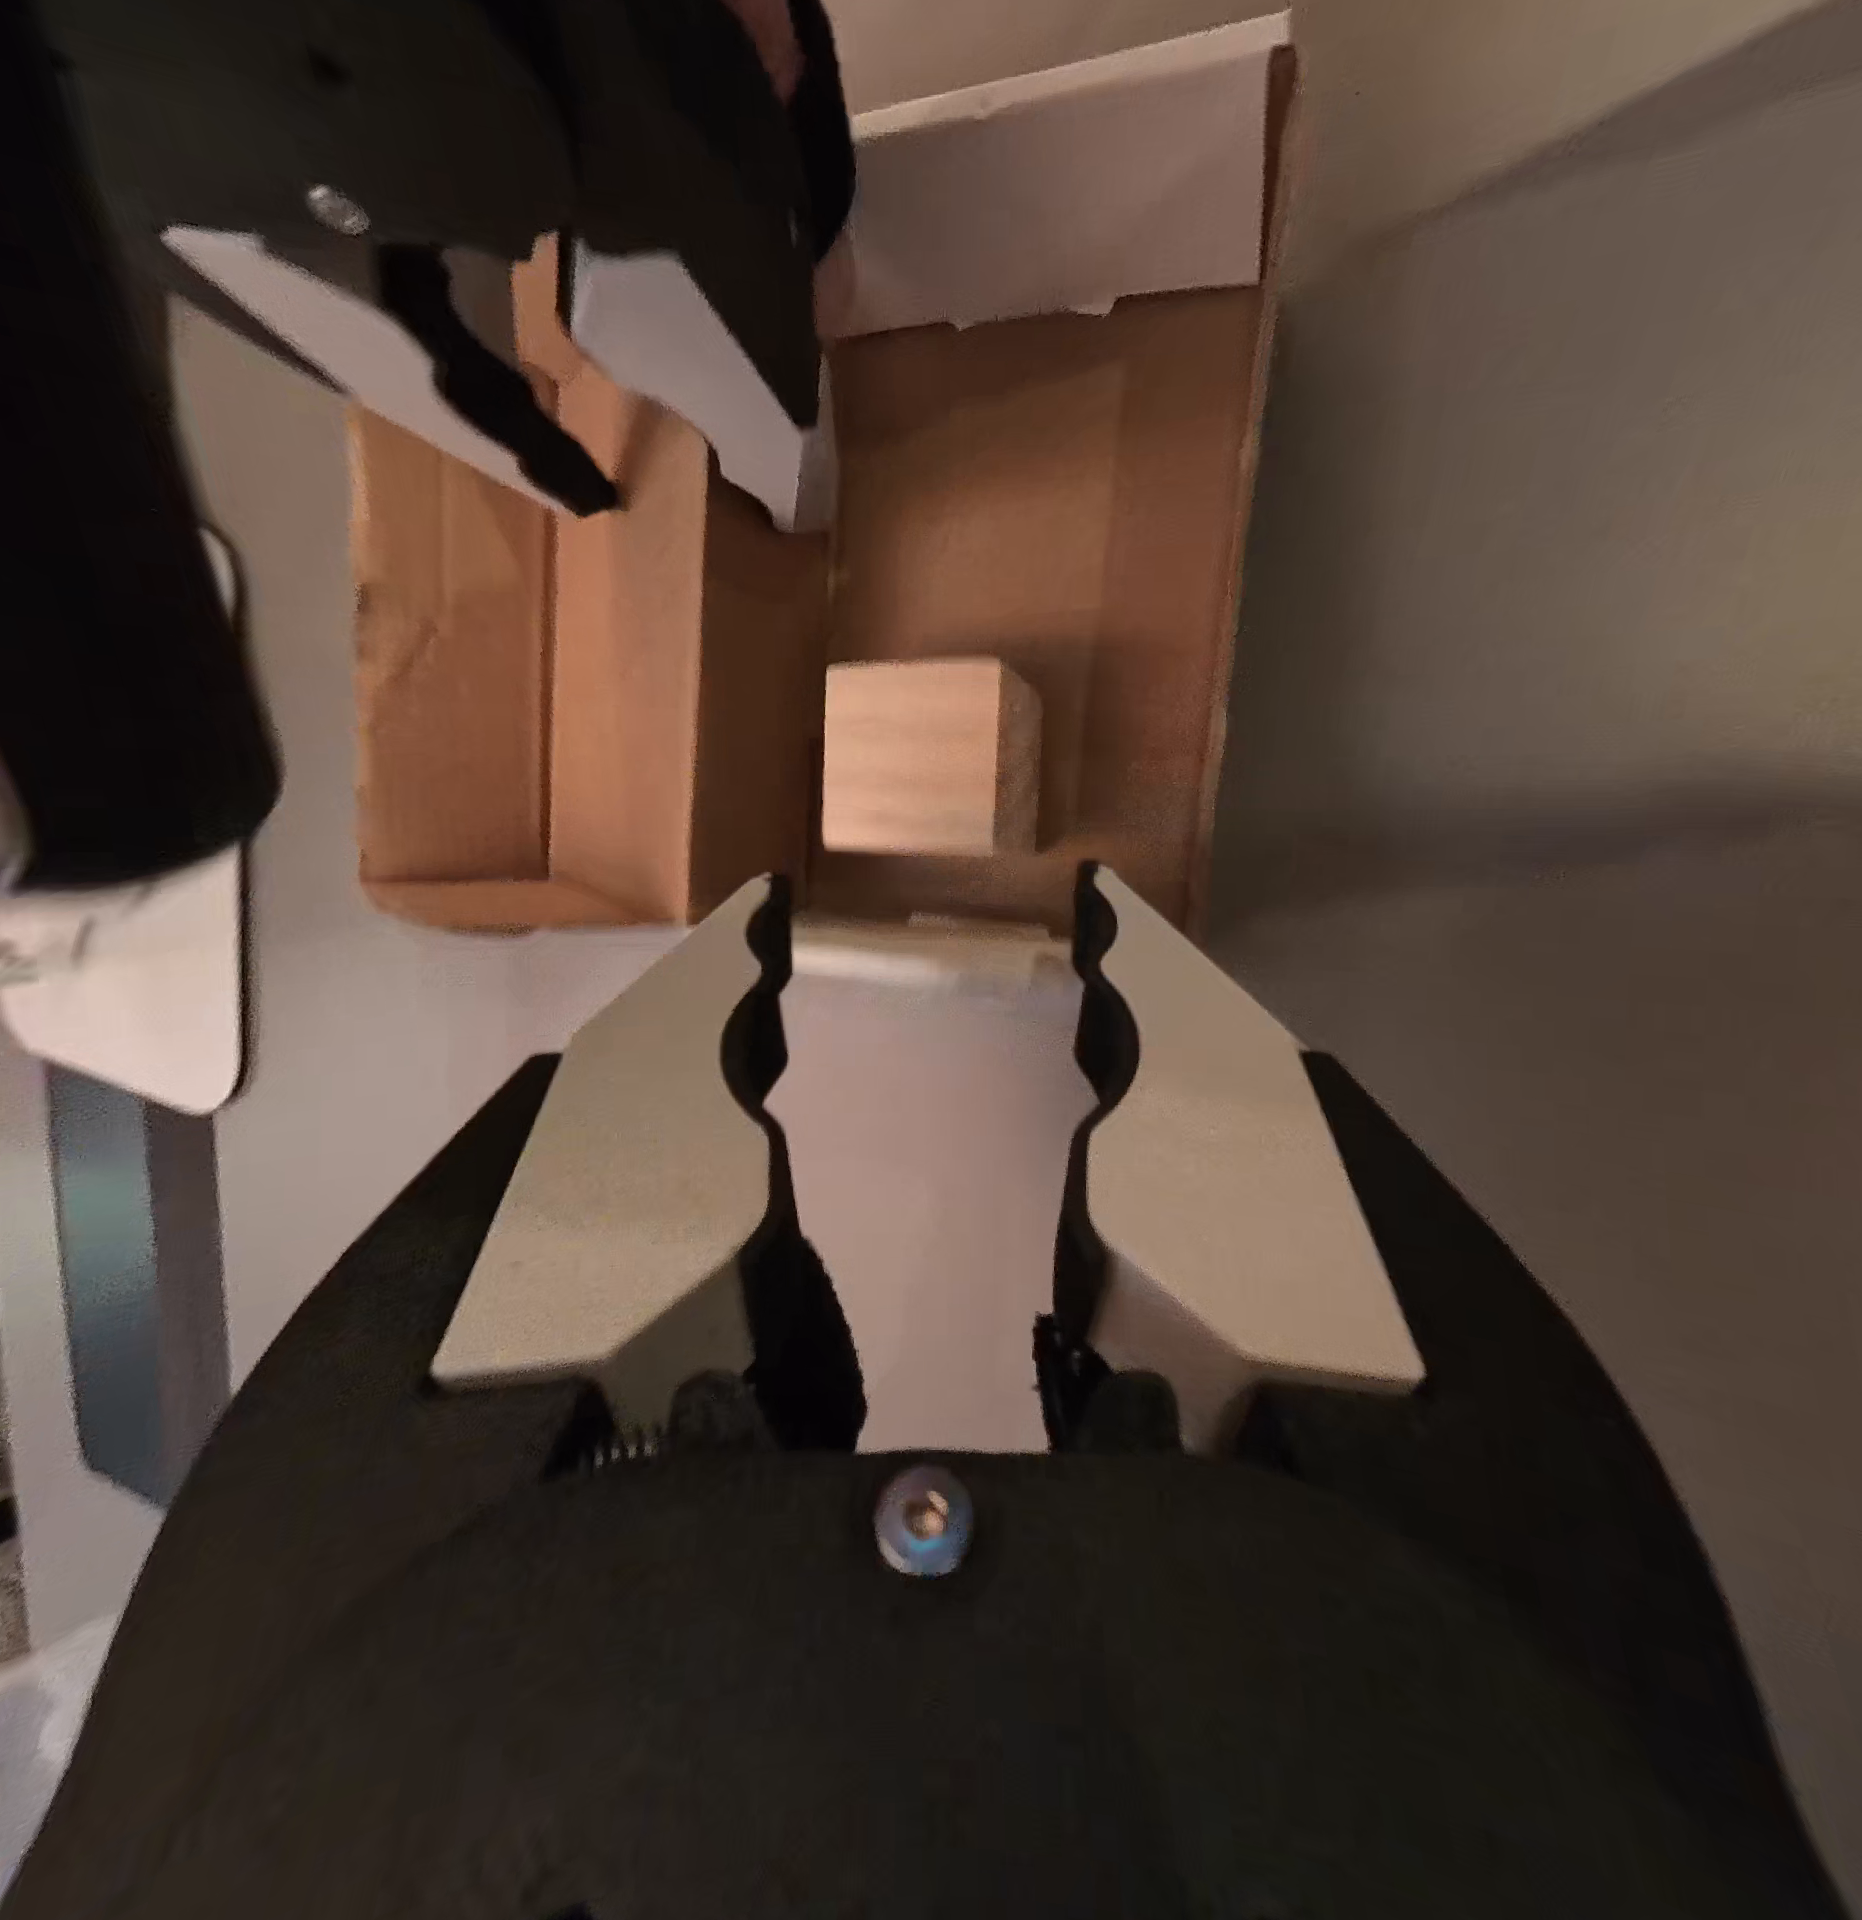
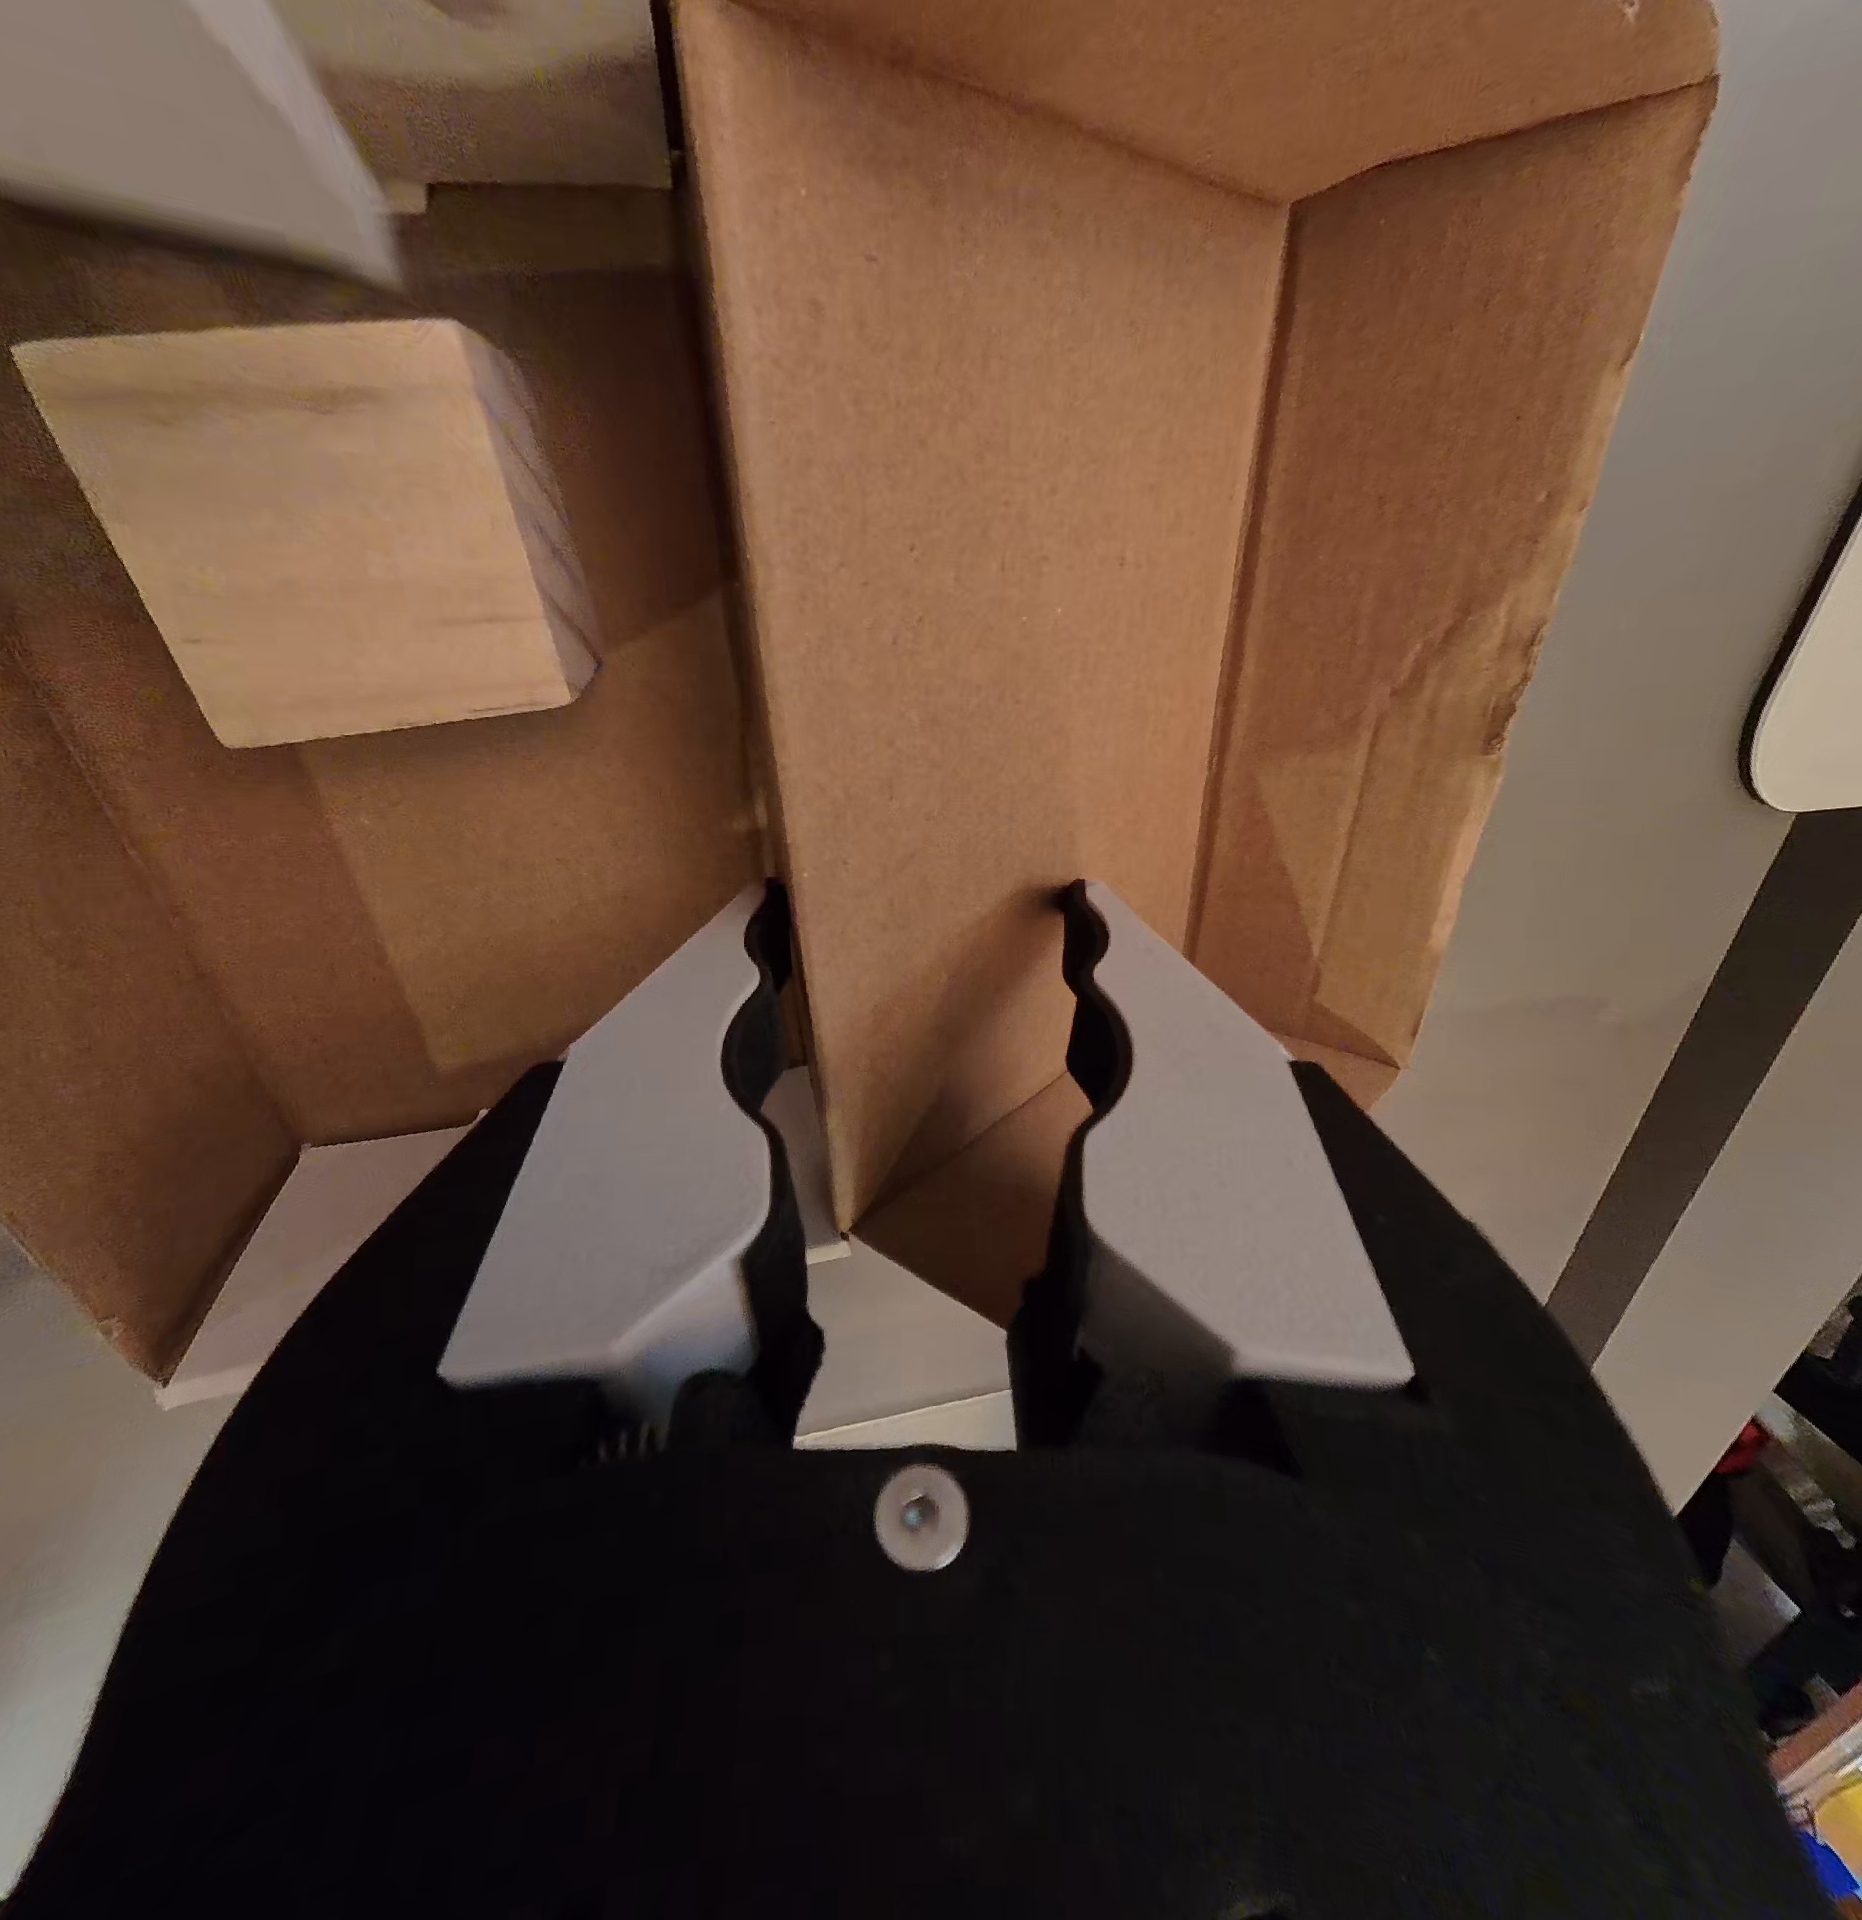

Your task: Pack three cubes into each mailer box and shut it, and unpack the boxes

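A white table (image 1: 1529,727) is seen under an open mailer box (image 1: 1052,540) of brown cardboard. One wooden cube (image 1: 916,758) is placed inside the box, near its front wall. The left gripper (image 1: 932,888) is held open and empty just before the box. The right gripper (image 2: 922,894) is also open, its fingers set around the upright lid (image 2: 989,520), without pressing it.
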### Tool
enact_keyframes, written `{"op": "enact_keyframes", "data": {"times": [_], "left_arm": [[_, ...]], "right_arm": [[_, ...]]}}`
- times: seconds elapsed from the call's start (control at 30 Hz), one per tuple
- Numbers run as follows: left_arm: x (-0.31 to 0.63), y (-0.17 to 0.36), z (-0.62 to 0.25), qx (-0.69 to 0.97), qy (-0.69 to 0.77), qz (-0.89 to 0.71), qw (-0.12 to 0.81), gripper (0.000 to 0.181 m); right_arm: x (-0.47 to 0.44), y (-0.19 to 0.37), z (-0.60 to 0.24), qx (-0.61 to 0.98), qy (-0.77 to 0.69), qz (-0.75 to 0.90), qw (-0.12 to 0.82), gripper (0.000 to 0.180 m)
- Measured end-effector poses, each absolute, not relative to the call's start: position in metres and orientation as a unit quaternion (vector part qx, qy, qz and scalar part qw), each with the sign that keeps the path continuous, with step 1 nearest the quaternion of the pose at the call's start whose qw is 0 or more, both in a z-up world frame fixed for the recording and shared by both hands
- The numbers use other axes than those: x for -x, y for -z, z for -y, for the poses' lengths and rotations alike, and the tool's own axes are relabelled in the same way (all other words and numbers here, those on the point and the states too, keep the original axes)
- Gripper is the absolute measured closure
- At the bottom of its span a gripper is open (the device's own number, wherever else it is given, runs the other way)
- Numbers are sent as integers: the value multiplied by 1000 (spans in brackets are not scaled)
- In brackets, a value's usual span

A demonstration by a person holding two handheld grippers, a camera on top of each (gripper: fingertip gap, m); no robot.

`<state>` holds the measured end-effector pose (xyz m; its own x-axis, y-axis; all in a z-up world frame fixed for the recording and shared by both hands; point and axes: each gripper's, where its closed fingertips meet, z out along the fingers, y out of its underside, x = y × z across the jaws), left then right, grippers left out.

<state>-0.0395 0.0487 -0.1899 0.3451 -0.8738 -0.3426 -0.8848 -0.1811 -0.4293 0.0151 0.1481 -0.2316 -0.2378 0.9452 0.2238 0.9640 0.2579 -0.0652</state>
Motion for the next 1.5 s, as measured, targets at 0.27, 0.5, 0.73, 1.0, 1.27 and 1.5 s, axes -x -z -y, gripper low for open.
{"op": "enact_keyframes", "data": {"times": [0.27,0.5,0.73,1.0,1.27,1.5], "left_arm": [[206,117,-13,796,-115,-506,313,130],[364,148,15,858,-158,-446,198,129],[390,206,27,937,-74,-318,121,130],[406,232,31,952,-110,-276,78,151],[411,222,27,949,-115,-274,108,154],[339,106,16,897,-108,-303,304,154]], "right_arm": [[-15,232,-148,606,40,787,110,129],[-15,232,-148,606,40,787,110,129],[-15,232,-148,607,42,786,110,129],[-15,232,-148,608,42,785,109,129],[-15,232,-148,608,41,785,110,129],[-15,232,-148,608,40,785,110,129]]}}
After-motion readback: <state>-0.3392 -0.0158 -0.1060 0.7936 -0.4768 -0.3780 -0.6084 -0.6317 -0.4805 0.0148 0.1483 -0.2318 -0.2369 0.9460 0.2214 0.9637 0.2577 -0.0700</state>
